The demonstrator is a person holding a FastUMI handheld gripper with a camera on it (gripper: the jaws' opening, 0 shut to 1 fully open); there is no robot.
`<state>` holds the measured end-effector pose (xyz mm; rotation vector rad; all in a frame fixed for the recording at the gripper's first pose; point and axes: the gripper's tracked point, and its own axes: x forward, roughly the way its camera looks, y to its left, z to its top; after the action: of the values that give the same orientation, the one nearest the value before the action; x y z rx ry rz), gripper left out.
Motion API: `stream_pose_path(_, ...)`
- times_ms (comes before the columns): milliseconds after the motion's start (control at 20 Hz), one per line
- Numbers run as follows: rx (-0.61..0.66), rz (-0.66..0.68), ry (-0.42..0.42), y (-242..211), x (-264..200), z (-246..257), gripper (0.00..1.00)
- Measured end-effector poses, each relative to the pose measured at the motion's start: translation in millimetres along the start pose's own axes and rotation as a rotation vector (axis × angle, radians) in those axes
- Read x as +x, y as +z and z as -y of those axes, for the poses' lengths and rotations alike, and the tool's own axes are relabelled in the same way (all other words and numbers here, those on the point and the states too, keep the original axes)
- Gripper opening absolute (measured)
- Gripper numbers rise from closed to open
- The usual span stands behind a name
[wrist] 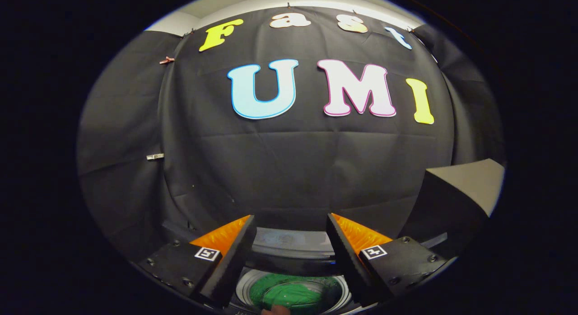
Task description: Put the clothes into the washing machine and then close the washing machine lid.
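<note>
Hand-held gripper [291, 233] held level and raised, aimed at the black cloth wall [293, 170] of the booth, fingers spread well apart with nothing between them. Below and between the fingers, close under them, the washing machine [289, 245] with its round drum opening facing up; lid not lowered over the opening. Inside the drum, green clothes [293, 294] lying bunched, filling most of the visible opening, nearer than the fingertips and lower than them, touched by neither finger. At the very near edge of the drum, a small bit of a hand [276, 310], too little visible to tell its pose. Beyond the fingertips, the far rim of the machine, then the wall. To the far right, a pale angled panel [469, 184] standing beside the wall, well apart from the right finger.
</note>
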<state>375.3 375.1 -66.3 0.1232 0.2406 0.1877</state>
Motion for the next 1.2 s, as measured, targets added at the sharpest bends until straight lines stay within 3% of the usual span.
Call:
stream_pose_path(400, -0.141, -0.059, -0.029, -30, -18, 22, 0.98)
stream_pose_path(800, -0.117, -0.066, -0.026, -38, -27, 18, 0.98)
stream_pose_path(1200, -0.133, 0.024, -0.060, -10, -31, 32, 0.98)
